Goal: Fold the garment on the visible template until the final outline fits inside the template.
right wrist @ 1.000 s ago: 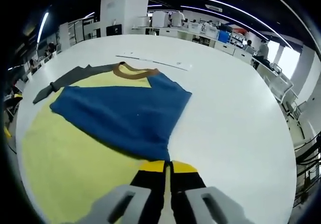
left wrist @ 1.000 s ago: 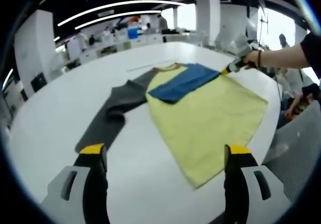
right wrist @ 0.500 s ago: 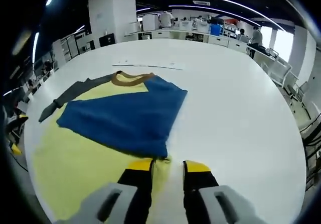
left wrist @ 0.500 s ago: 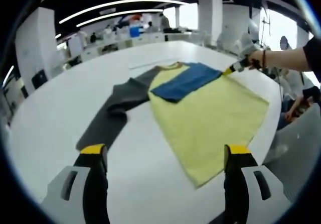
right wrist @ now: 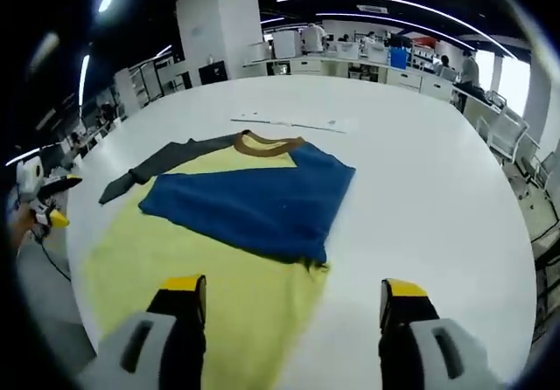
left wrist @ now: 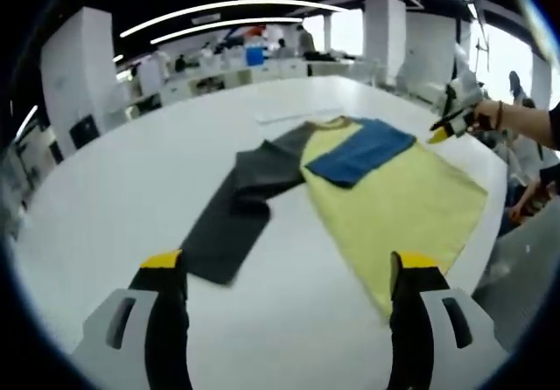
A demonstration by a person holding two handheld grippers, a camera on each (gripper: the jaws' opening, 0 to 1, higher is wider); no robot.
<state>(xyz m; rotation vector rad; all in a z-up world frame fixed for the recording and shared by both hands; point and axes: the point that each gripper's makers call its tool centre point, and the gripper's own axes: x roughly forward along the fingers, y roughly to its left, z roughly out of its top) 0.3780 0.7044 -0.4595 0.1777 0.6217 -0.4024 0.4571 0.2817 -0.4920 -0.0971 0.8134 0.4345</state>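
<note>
A long-sleeved shirt lies flat on the white table [left wrist: 114, 189]. Its yellow body [left wrist: 402, 202] [right wrist: 201, 268] spreads toward the table edge. The blue sleeve [left wrist: 360, 149] [right wrist: 262, 202] is folded across the chest, below the brown collar [right wrist: 262, 145]. The grey sleeve [left wrist: 236, 206] [right wrist: 153, 167] stretches out straight to the side. My left gripper [left wrist: 289, 263] is open above bare table, short of the grey cuff. My right gripper [right wrist: 294, 287] is open over the yellow body just behind the blue sleeve's edge, holding nothing. In the left gripper view a hand holds the right gripper [left wrist: 442, 132] beyond the shirt.
A thin pale strip [left wrist: 293, 115] [right wrist: 293, 121] lies on the table past the collar. The left gripper [right wrist: 58, 199] shows at the table's left edge. Desks, pillars and people stand in the background. Chairs [right wrist: 503, 136] line the far side.
My right gripper has opened, let go of the blue sleeve's edge and drawn back. The left gripper view has swung left, so the shirt sits further right in it.
</note>
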